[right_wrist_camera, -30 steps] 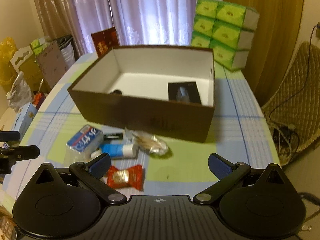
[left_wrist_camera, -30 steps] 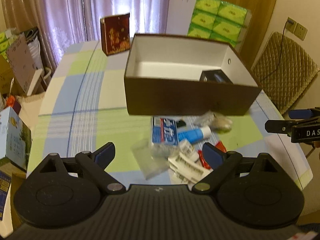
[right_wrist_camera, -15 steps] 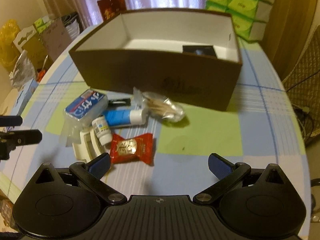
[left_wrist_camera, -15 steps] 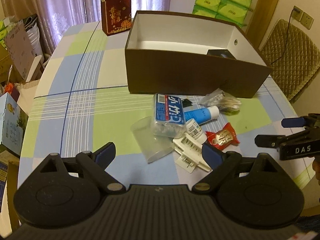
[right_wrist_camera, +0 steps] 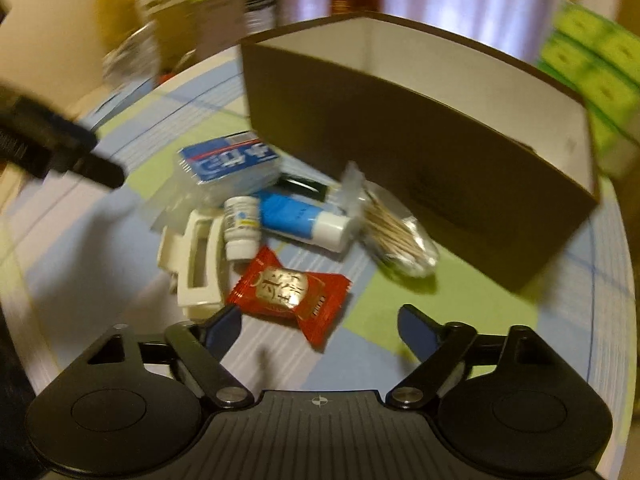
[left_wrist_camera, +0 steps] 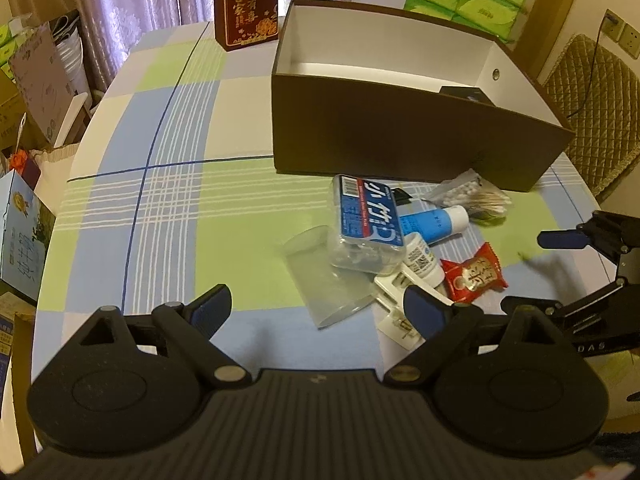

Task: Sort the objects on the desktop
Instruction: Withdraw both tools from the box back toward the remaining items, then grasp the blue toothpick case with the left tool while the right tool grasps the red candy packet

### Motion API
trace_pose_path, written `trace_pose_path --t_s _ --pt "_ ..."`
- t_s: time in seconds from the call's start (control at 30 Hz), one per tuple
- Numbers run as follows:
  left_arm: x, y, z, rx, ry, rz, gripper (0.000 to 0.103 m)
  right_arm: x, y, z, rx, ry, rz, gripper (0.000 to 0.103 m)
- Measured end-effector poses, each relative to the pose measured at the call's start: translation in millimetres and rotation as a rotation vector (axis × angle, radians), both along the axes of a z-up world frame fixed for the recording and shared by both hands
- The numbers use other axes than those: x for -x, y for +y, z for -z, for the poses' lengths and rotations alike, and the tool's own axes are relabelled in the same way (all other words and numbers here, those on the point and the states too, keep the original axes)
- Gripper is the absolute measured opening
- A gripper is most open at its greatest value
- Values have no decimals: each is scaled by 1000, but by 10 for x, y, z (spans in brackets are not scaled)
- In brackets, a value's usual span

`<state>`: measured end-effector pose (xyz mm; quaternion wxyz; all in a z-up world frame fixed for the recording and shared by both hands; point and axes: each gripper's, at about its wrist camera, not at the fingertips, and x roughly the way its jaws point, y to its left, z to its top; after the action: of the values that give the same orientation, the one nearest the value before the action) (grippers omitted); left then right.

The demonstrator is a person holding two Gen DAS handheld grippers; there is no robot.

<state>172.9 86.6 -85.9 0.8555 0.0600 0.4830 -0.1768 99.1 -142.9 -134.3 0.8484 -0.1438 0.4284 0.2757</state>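
Candy (right_wrist_camera: 289,288) in a red wrapper is seen just in front of the brown box (right_wrist_camera: 420,152). Both the left hand-held gripper (left_wrist_camera: 316,308) and the right hand-held gripper (right_wrist_camera: 320,330) are held wide open, empty.

Bare cloth lies under the right gripper (right_wrist_camera: 319,330); ahead, red candy (right_wrist_camera: 289,287), then clutter (tightly heaped) against the box (right_wrist_camera: 420,152).

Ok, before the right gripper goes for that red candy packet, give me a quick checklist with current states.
1. Right gripper open, fingers wide apart: ok.
2. Right gripper holds nothing: ok.
3. Red candy packet lies just ahead of the fingers: ok.
4. Packet clear of neighbours: cannot tell; the small white bottle and white clip sit right beside it, image blurred.
5. Brown box open on top: ok.
6. Left gripper open, away from the packet: ok.
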Motion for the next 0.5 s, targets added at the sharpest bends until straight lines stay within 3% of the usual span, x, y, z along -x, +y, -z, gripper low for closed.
trace_pose_path --t_s 0.27,0.37,0.5 --pt "-102 17 74 -11 19 -7 91 -46 202 175 93 -68 -229 70" --pt "-121 10 94 -14 24 -5 91 -47 271 262 127 -96 -284 53" --pt "-146 -15 109 -15 28 5 91 -50 277 328 136 -69 -286 30"
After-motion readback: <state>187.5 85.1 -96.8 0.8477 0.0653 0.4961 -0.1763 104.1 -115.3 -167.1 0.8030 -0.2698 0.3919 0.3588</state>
